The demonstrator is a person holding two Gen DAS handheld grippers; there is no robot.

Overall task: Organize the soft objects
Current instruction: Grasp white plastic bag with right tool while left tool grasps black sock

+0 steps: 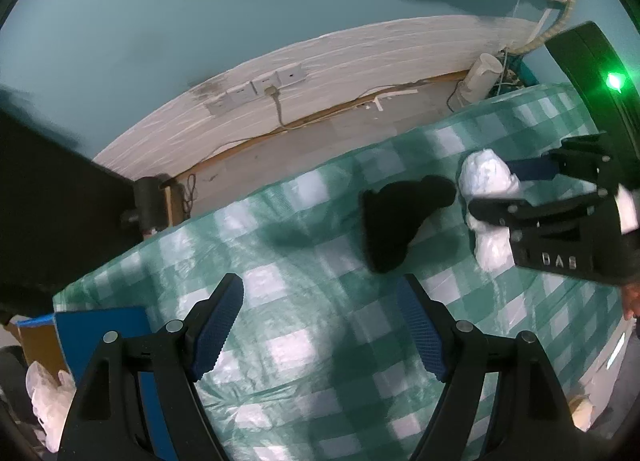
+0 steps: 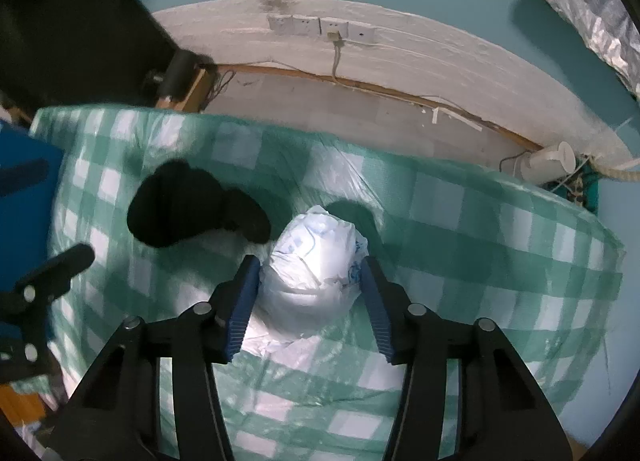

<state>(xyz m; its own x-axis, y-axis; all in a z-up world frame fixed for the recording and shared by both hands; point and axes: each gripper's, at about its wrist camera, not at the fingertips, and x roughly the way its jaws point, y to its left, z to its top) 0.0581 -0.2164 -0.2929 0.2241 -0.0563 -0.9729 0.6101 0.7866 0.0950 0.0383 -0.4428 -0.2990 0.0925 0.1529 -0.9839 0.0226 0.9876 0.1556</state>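
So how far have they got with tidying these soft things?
Early, by the look of it. Nothing visibly sorted yet. In hand: the right gripper has its blue fingers either side of the white diaper bundle; whether it grips is unclear. Left: the black beanie lies loose on the checked tablecloth, and the left gripper is open and empty.

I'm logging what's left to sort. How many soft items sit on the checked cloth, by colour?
Black: 1, the black knit hat.
White: 1, the white plastic bundle between the right gripper's fingers.
Total: 2.
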